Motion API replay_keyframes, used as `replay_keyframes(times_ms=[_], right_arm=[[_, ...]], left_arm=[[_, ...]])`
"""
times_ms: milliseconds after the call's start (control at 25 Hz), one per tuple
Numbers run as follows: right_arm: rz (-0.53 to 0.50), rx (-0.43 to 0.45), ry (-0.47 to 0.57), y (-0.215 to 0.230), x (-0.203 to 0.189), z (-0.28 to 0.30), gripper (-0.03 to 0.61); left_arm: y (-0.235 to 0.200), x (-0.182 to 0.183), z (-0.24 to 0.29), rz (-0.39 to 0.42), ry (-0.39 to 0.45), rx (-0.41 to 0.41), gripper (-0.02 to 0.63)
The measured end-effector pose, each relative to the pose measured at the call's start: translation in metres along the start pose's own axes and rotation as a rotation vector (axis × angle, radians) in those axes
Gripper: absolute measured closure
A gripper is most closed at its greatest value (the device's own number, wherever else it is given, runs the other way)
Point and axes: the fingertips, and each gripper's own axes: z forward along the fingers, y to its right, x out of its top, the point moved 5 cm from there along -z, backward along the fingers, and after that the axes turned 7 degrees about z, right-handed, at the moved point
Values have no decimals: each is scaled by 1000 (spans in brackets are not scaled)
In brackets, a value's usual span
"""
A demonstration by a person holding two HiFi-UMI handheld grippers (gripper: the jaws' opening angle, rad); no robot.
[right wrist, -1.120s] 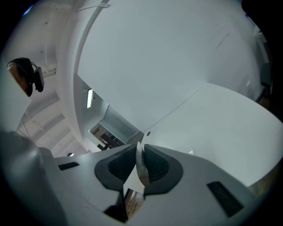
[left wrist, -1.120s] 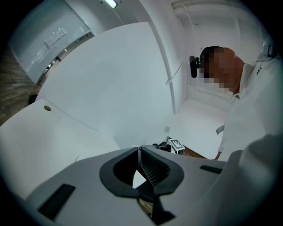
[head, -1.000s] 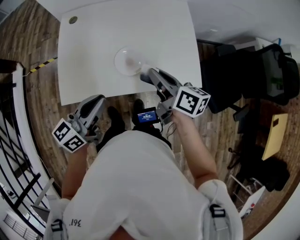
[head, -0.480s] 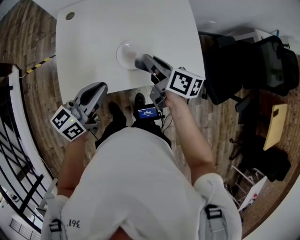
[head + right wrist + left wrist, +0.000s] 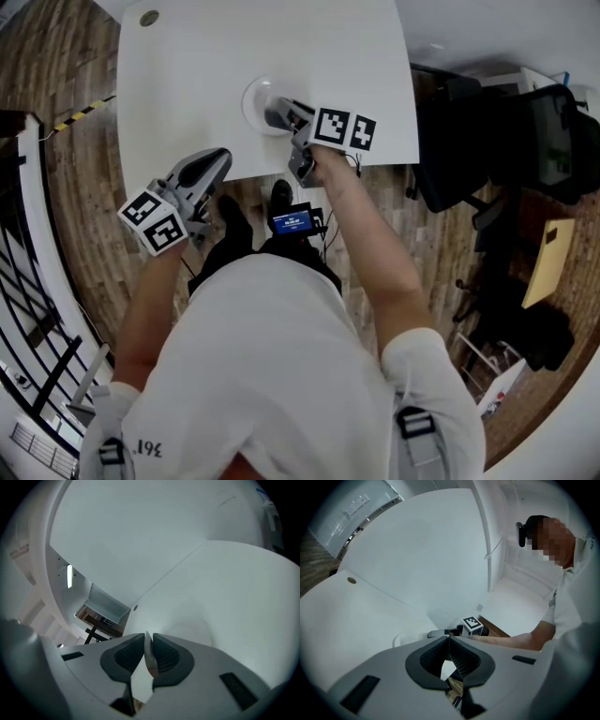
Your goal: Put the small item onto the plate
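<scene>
**Now: small item pinched above the plate**

The right claw (image 5: 148, 638) pinches a thin, pale small item (image 5: 150, 660) edge-on between its pads. The white plate (image 5: 251, 96) lies just under and ahead of that claw's tips, on the white desk (image 5: 178, 84). The left claw (image 5: 449, 640) is pressed together with nothing in it. It hangs at the desk's near edge, apart from the plate.

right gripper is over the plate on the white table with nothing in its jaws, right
Not empty: the right gripper view shows the right gripper shut on a thin, pale small item. The rest holds: it is over the plate on the white table.
</scene>
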Motion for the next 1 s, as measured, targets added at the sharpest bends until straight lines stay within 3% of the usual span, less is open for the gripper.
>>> replay_keyframes(times_ms=[160, 360, 720, 1000], right_arm=[[56, -53, -41, 16, -1, 28, 522], [50, -100, -76, 23, 4, 49, 523], [78, -86, -49, 31, 16, 57, 522], [55, -140, -43, 42, 16, 58, 510]], left_arm=[[-6, -7, 3, -21, -25, 7, 607], [-12, -18, -1, -57, -44, 30, 608], [-10, -23, -1, -81, -52, 29, 609], [-11, -22, 2, -90, -56, 22, 607]])
